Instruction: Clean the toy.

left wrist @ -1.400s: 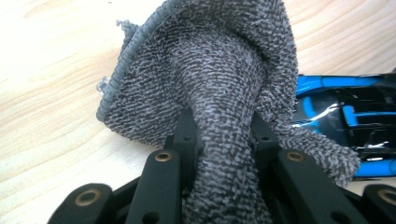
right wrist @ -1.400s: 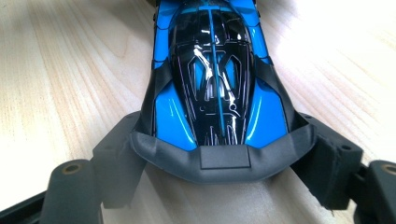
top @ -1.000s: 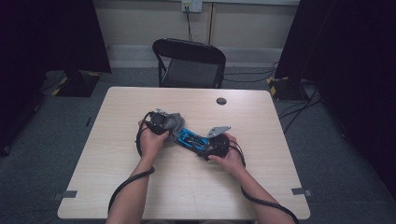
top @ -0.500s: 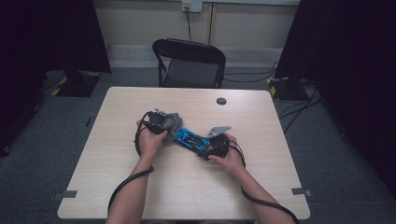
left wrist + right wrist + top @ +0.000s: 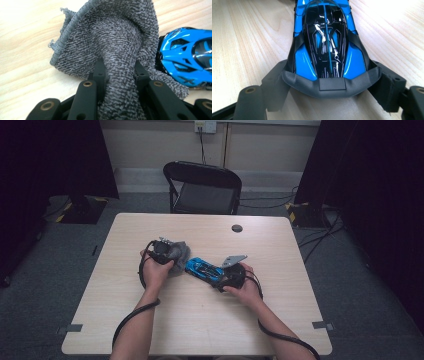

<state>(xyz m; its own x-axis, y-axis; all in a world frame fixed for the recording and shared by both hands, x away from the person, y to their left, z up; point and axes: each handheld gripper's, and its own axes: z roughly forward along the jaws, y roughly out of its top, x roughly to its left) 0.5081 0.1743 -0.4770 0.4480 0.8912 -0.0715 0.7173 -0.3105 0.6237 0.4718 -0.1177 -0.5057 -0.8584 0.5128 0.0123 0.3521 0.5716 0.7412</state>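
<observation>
A blue and black toy car (image 5: 203, 268) lies on the wooden table (image 5: 200, 320) between the two hands. My right gripper (image 5: 329, 82) is shut on the car (image 5: 325, 42) at its rear end, a jaw on each side. My left gripper (image 5: 119, 72) is shut on a grey terry cloth (image 5: 120, 40), which bunches up between the jaws and drapes forward. The cloth (image 5: 179, 252) touches the front of the car (image 5: 186, 57) in the left gripper view. In the high view the left gripper (image 5: 165, 251) is at the car's left end and the right gripper (image 5: 227, 272) at its right end.
A small dark round disc (image 5: 237, 228) sits near the table's far edge. A black folding chair (image 5: 202, 187) stands behind the table. Cables trail from both grippers toward the person. Dark curtains hang at both sides.
</observation>
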